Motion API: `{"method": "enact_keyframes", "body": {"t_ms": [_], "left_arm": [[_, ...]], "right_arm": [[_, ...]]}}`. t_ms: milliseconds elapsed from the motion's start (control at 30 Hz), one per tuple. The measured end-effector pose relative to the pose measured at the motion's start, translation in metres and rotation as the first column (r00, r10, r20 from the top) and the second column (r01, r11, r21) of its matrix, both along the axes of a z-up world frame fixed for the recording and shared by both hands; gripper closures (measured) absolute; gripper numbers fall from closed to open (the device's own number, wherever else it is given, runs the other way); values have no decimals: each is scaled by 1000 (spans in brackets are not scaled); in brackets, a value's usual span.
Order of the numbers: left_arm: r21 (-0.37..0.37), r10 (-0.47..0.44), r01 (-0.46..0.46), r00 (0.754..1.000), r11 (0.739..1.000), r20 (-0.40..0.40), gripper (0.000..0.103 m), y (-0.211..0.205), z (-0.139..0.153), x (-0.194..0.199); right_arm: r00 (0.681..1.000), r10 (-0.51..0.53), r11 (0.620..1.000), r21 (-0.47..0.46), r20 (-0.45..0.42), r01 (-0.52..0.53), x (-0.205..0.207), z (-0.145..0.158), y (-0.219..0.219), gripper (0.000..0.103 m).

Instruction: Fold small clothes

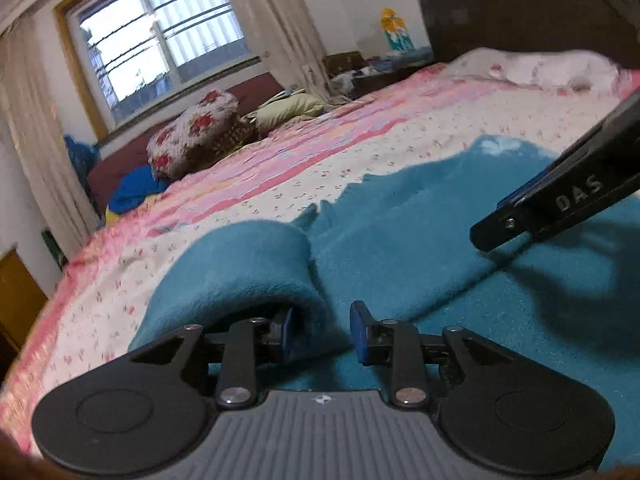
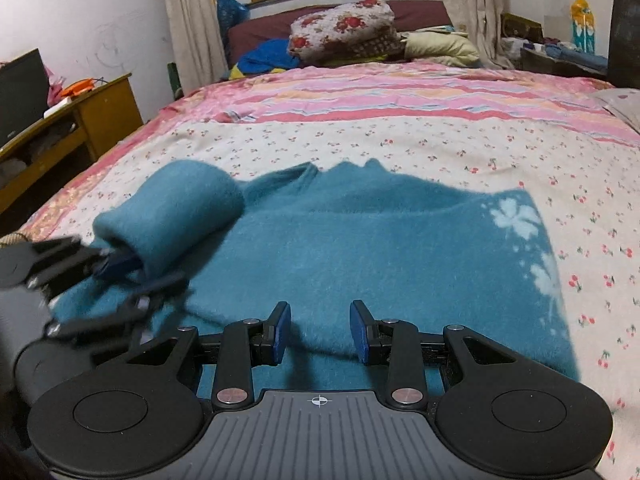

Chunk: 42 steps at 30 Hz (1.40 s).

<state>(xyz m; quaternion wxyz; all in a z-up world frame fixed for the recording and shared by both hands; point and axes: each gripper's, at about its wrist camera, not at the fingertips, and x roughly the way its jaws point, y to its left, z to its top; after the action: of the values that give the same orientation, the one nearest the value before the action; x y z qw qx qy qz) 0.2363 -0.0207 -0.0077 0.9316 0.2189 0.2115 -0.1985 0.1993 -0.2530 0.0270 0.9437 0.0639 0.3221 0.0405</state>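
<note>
A teal sweater [image 2: 360,248] with pale flower prints lies flat on the floral bedspread [image 2: 400,140]. Its left sleeve [image 2: 180,208] is lifted and curled over toward the body. My left gripper [image 1: 322,334] is open; the sleeve cuff [image 1: 240,264] drapes over its left finger, and the right pad [image 1: 358,336] stands clear of the cloth. In the right wrist view the left gripper [image 2: 136,276] is blurred, with one finger inside the cuff. My right gripper [image 2: 320,334] hovers open over the sweater's near edge with nothing pinched. From the left wrist view, the right gripper [image 1: 496,220] hangs just above the sweater body.
Folded quilts and pillows [image 2: 344,32] are piled at the bed's far end under the window. A wooden desk [image 2: 80,120] stands left of the bed. A dark cabinet [image 2: 624,32] and cluttered low table [image 2: 560,56] stand at the far right.
</note>
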Motion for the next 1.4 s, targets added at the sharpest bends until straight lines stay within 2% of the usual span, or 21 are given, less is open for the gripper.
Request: {"method": "enact_keyframes", "body": {"t_ms": [100, 167, 267, 400, 467, 567, 633, 733, 833, 967, 1100, 1133, 1233, 1267, 1400], "left_arm": [[-114, 44, -48, 998, 992, -42, 66, 24, 10, -1], [-197, 79, -91, 995, 976, -68, 66, 42, 14, -6], [-260, 143, -159, 987, 952, -79, 66, 65, 14, -10], [-270, 270, -300, 952, 915, -142, 66, 89, -2, -2], [-272, 300, -335, 940, 902, -165, 66, 100, -9, 3], [-261, 350, -385, 921, 885, -172, 65, 111, -12, 6], [-309, 342, -398, 913, 864, -222, 63, 123, -14, 7], [-318, 335, -396, 913, 861, -230, 63, 128, -16, 6], [-334, 327, -395, 913, 856, -242, 63, 129, -16, 5], [-367, 312, -397, 911, 841, -270, 63, 136, -16, 6], [-371, 311, -400, 909, 838, -277, 63, 136, -16, 5], [-370, 311, -400, 909, 838, -277, 63, 135, -16, 5], [-368, 313, -401, 909, 839, -276, 63, 134, -16, 5], [-365, 314, -401, 909, 840, -274, 63, 133, -16, 5], [-352, 319, -399, 910, 846, -265, 63, 130, -15, 4]], "right_arm": [[999, 31, 999, -22, 9, -30, 6, 5, 10, 71], [998, 59, 997, -47, 21, -58, 11, 12, 19, 70], [994, 106, 991, -84, 34, -103, 22, 24, 35, 70], [981, 186, 973, -150, 57, -176, 36, 41, 72, 69], [969, 237, 957, -189, 64, -222, 42, 46, 95, 64], [950, 304, 928, -244, 65, -280, 52, 49, 130, 63], [942, 332, 912, -273, 55, -306, 62, 48, 153, 63], [931, 364, 894, -293, 38, -338, 75, 46, 181, 61], [913, 409, 863, -325, 2, -386, 84, 40, 204, 54], [895, 444, 812, -405, -37, -420, 87, 28, 226, 53], [894, 442, 783, -455, -73, -425, 93, 16, 237, 53], [894, 441, 778, -465, -73, -422, 93, 15, 238, 56], [906, 420, 787, -476, -55, -394, 91, 16, 237, 73], [909, 414, 802, -455, -44, -387, 90, 20, 233, 80], [937, 350, 882, -343, 20, -322, 85, 41, 206, 88]]}}
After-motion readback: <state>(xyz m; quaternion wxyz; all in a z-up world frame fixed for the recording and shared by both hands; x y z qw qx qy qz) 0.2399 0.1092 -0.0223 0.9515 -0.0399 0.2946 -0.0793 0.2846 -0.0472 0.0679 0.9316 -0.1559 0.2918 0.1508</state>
